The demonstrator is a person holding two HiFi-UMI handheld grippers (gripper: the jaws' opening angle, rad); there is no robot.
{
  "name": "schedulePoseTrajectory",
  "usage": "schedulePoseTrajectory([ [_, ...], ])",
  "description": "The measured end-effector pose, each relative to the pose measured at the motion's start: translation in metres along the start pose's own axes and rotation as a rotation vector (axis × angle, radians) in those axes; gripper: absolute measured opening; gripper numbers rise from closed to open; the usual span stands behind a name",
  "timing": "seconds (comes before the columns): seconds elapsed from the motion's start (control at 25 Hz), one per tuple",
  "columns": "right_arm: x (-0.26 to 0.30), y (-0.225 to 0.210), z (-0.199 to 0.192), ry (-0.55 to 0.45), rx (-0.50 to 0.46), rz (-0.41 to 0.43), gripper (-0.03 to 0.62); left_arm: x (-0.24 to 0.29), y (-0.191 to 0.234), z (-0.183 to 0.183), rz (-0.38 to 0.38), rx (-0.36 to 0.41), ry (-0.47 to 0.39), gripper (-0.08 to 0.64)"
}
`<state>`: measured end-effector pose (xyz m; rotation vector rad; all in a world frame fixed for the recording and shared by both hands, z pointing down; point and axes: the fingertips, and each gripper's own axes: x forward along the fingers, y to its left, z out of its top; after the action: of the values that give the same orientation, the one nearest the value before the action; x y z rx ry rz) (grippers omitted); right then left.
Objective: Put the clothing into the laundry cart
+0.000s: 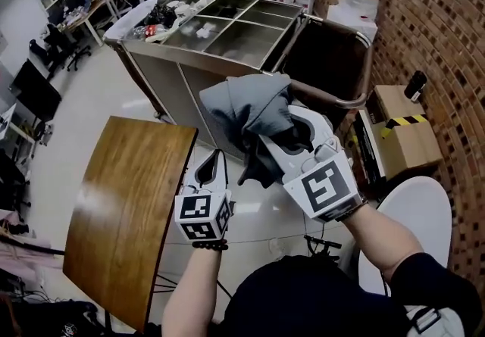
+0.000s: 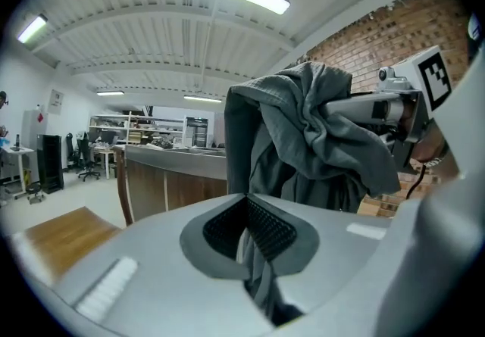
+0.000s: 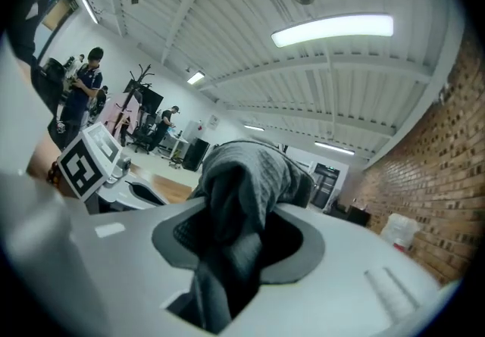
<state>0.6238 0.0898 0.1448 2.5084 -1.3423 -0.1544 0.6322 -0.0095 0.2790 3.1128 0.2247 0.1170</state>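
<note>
The left gripper [image 1: 216, 157] and right gripper [image 1: 295, 131] both pinch the grey garment [image 1: 250, 104], bunched in mid-air, tail hanging downward, before the open bag of the laundry cart [image 1: 330, 63], the wooden table [image 1: 121, 207] edging the left.

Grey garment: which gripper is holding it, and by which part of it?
Both. The right gripper clamps a thick bunched fold of the grey garment in its fingers; the left gripper pinches a thin hanging strip of it.
</note>
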Motion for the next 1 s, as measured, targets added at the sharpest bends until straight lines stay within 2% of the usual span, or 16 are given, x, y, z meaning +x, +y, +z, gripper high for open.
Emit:
schedulePoseTrajectory([
  [0.36, -0.034, -0.094, 0.022, -0.002, 0.003, -0.152, 0.153, 0.059, -0.055, 0.039, -0.105, 0.037, -0.032, 0.003],
  [0.76, -0.052, -0.168, 0.039, -0.012, -0.036, -0.253, 0.151, 0.105, -0.099, 0.044, -0.189, 0.084, -0.047, 0.003],
  [0.84, -0.053, -0.181, 0.045, -0.032, -0.061, -0.274, 0.150, 0.111, -0.103, 0.042, -0.196, 0.087, -0.045, 0.003],
  [1.0, -0.043, -0.210, 0.050, -0.114, -0.175, -0.302, 0.150, 0.120, -0.106, 0.042, -0.203, 0.086, -0.042, 0.003],
])
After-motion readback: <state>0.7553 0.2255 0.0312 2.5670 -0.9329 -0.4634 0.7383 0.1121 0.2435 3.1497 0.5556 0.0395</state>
